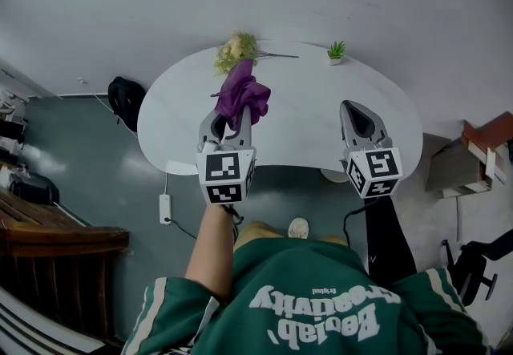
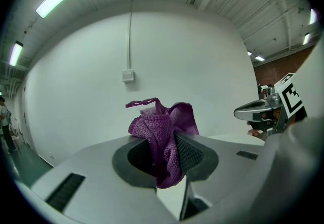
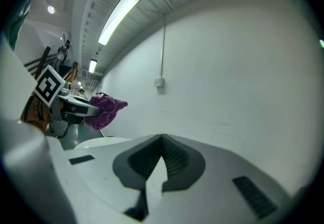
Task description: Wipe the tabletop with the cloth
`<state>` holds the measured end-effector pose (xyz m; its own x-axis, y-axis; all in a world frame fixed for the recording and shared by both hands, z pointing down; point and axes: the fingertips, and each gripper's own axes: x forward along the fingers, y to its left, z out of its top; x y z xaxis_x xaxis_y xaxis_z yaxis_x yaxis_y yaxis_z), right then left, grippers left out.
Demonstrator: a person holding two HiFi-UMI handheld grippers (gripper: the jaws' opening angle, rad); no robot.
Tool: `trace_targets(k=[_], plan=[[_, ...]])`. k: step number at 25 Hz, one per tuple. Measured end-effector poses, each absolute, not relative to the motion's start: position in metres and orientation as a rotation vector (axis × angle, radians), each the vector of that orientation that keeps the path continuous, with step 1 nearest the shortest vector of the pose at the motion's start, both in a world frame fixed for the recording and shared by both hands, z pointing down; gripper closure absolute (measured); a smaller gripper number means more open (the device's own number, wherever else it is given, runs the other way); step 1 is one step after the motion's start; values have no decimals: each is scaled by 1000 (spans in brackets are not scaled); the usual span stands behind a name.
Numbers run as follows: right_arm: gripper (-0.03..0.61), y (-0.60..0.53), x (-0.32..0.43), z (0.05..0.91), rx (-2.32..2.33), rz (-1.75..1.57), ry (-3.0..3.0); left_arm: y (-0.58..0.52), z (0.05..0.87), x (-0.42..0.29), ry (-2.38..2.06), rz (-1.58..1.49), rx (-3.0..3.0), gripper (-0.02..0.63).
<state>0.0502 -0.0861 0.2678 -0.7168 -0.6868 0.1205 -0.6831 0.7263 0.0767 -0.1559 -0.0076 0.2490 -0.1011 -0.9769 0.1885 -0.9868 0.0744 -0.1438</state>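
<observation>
The purple cloth (image 1: pixel 241 95) is bunched up and pinched in my left gripper (image 1: pixel 228 126), which is shut on it above the left part of the white rounded table (image 1: pixel 313 129). In the left gripper view the cloth (image 2: pixel 163 127) bulges up out of the jaws, one corner hanging below them, and the left gripper (image 2: pixel 161 143) points at a white wall. My right gripper (image 1: pixel 360 123) hovers over the table's right part, shut and holding nothing. The right gripper (image 3: pixel 162 141) has its pads touching at the tip. From there the cloth (image 3: pixel 104 109) shows at the far left.
A bunch of pale flowers (image 1: pixel 237 50) and a small potted plant (image 1: pixel 336 50) lie at the table's far edge. On the floor are a black bag (image 1: pixel 125 100), a power strip (image 1: pixel 165 207), a wooden bench (image 1: pixel 50 235) and boxes (image 1: pixel 479 151).
</observation>
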Motion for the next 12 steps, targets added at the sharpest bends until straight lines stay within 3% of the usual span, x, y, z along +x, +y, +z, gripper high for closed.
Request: trace_targets(k=[12], plan=[[575, -83, 73, 266, 1128, -68, -2785, -1, 239, -141, -2325, 367, 2070, 518]])
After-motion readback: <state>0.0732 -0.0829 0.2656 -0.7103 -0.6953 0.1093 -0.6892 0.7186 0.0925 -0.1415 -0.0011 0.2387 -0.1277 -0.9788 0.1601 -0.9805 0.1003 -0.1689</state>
